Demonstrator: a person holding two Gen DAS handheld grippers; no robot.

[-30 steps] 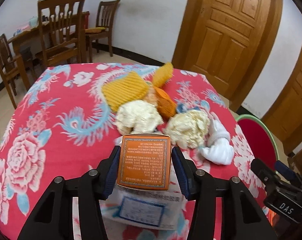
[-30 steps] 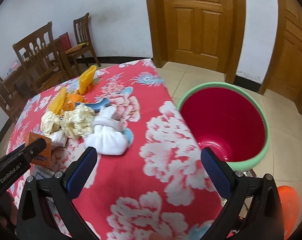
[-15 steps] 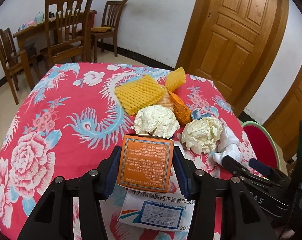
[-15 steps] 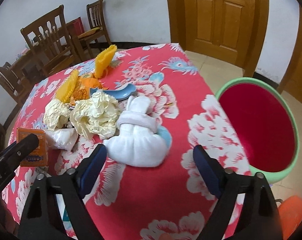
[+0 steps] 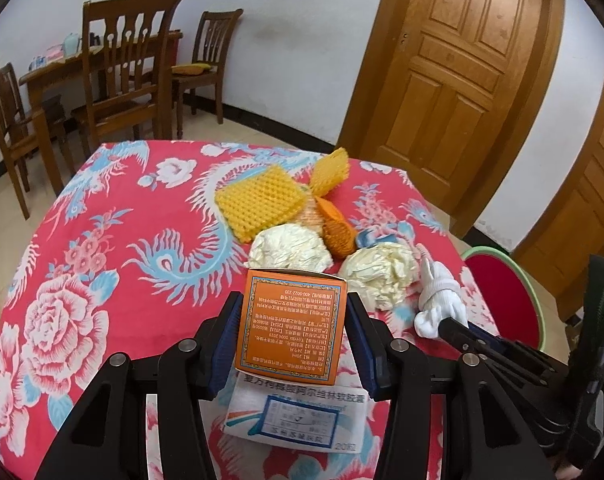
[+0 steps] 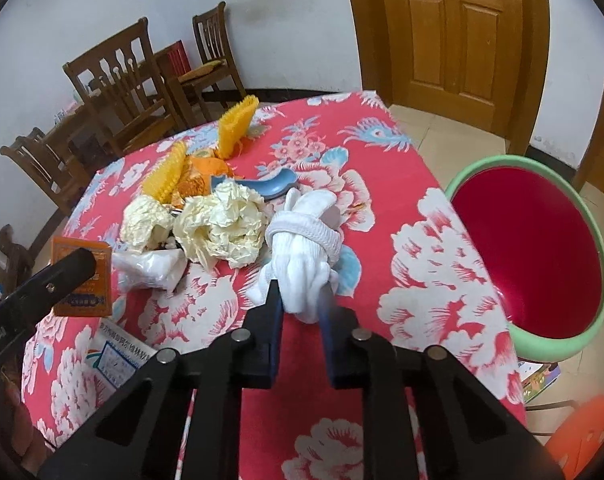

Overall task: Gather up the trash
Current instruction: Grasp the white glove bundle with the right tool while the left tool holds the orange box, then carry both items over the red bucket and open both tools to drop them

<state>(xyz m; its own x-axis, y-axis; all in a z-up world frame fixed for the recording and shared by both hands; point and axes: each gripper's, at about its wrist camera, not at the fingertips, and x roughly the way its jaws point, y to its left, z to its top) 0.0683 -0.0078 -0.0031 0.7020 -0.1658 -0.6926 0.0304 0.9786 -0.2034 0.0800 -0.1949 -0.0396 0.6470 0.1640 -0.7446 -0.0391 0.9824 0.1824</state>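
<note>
Tablecloth (image 5: 113,216) bears two paper wads (image 6: 221,228); left tongs (image 5: 291,330) clamp box (image 5: 291,320), right tongs (image 6: 302,300) sock (image 6: 302,256).

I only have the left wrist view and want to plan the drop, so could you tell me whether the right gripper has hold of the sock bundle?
Observer: Yes. The right gripper has just been closing its jaws, and they now pinch the near end of the sock bundle.
Operator: Thank you. Is the bin free to take it?
Observer: The part of the bin that shows holds no trash.
Operator: Is anything hidden behind my box?
Observer: A clear plastic bag lies right beside the box.
</note>
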